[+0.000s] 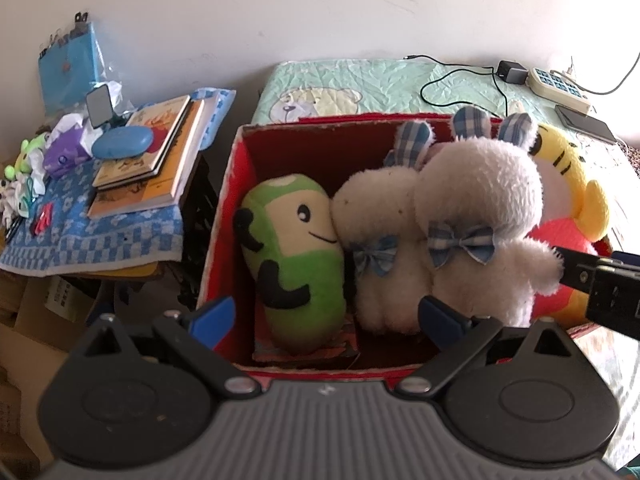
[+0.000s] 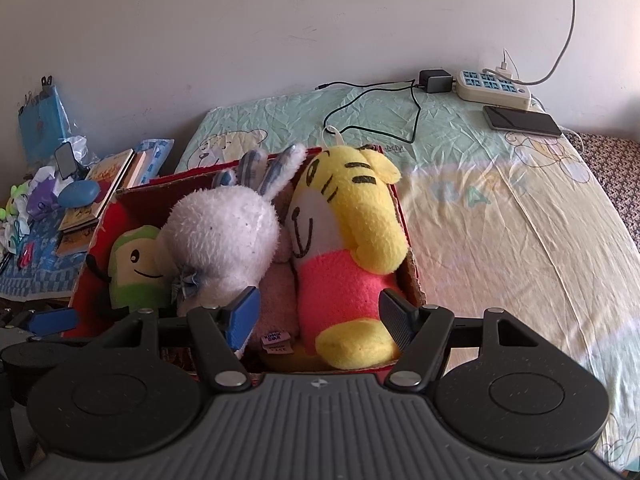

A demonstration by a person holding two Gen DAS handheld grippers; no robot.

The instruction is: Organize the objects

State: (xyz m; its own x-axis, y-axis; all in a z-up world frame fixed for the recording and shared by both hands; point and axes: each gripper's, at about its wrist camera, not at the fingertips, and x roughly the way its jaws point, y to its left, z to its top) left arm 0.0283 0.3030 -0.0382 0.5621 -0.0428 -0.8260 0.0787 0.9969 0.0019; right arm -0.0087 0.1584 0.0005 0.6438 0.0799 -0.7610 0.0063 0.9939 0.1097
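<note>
A red cardboard box [image 1: 228, 208] [image 2: 86, 280] stands on the bed and holds plush toys: a green bean toy [image 1: 296, 256] [image 2: 136, 268] at the left, two white bunnies with blue bows [image 1: 472, 200] [image 2: 224, 236] in the middle, and a yellow tiger in pink [image 2: 344, 248] [image 1: 568, 184] at the right. My left gripper [image 1: 324, 320] is open and empty over the box's near edge. My right gripper [image 2: 320, 316] is open, its fingers on either side of the tiger's lower body.
A side table at the left carries books [image 1: 160, 152], a blue case [image 1: 122, 142], a phone stand and small toys on a blue checked cloth [image 1: 100, 232]. On the bed's far side lie a power strip [image 2: 492, 86], a charger with cable [image 2: 434, 80] and a phone [image 2: 520, 120].
</note>
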